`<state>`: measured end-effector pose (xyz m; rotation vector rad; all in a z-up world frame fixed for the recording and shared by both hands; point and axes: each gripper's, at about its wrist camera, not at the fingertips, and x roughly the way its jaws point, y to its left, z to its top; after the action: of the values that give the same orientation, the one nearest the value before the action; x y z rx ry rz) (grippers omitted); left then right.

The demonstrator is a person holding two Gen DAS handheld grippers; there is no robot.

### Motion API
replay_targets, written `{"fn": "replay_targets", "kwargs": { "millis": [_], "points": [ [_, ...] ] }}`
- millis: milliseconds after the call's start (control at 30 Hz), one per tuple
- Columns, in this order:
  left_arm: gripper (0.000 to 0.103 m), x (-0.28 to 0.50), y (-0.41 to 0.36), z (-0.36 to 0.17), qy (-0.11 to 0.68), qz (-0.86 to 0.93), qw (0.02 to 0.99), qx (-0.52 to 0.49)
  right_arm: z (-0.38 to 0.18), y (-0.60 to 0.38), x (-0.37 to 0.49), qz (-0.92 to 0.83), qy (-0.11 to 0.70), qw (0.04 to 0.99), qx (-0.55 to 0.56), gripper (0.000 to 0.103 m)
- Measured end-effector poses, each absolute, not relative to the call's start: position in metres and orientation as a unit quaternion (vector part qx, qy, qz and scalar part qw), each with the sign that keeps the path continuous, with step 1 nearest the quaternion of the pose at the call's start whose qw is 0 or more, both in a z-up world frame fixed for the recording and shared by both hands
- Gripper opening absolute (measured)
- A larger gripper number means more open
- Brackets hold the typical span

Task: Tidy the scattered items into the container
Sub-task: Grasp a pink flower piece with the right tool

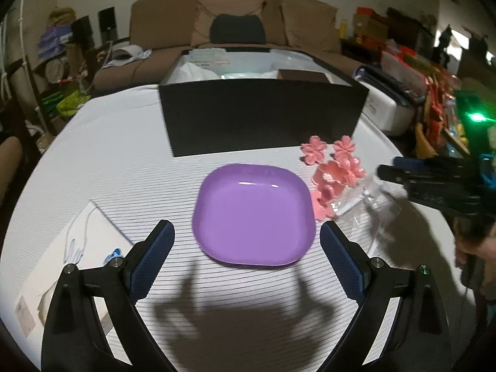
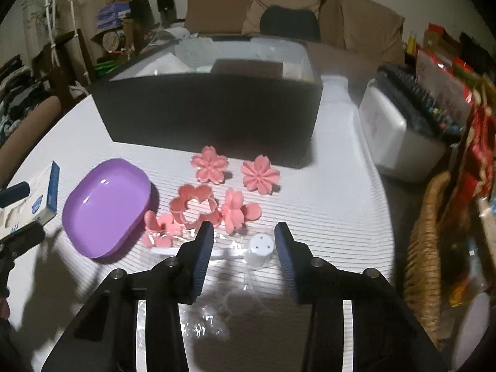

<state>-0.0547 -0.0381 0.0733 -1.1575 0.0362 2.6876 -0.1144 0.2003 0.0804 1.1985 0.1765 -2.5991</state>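
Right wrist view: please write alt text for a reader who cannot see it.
The open right gripper hovers over a white cap and clear wrapping on a striped table. Beyond lie pink flower cutters, a purple plate and a black box.

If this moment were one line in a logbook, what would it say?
left claw: open, over purple plate | right claw: open, near white cap | black box: behind
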Motion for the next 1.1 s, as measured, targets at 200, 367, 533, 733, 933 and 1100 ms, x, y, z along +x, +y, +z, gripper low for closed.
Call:
{"fn": "replay_targets", "kwargs": {
  "millis": [200, 367, 533, 733, 933, 1100],
  "points": [
    [0.095, -0.074, -0.044, 0.072, -0.016, 0.905, 0.12, -0.407, 0.065, 0.197, -0.137, -0.893, 0.057, 0.143, 0.422, 0.042],
    [0.095, -0.083, -0.049, 0.067, -0.05, 0.891, 0.122, -0.434, 0.05, 0.19, -0.154, -0.887, 0.067, 0.148, 0.432, 0.042],
    [0.095, -0.084, -0.055, 0.063, -0.044, 0.891, 0.106, -0.44, 0.046, 0.182, -0.157, -0.887, 0.075, 0.165, 0.425, 0.019],
    [0.095, -0.087, -0.061, 0.056, -0.059, 0.883, 0.101, -0.455, 0.055, 0.18, -0.155, -0.888, 0.07, 0.174, 0.419, 0.008],
    [0.095, -0.087, -0.066, 0.058, -0.067, 0.881, 0.099, -0.458, 0.081, 0.185, -0.148, -0.896, 0.049, 0.179, 0.404, 0.007],
    [0.095, -0.09, -0.072, 0.057, -0.074, 0.877, 0.087, -0.466, 0.108, 0.175, -0.132, -0.893, 0.026, 0.224, 0.391, 0.007]
  ]
}}
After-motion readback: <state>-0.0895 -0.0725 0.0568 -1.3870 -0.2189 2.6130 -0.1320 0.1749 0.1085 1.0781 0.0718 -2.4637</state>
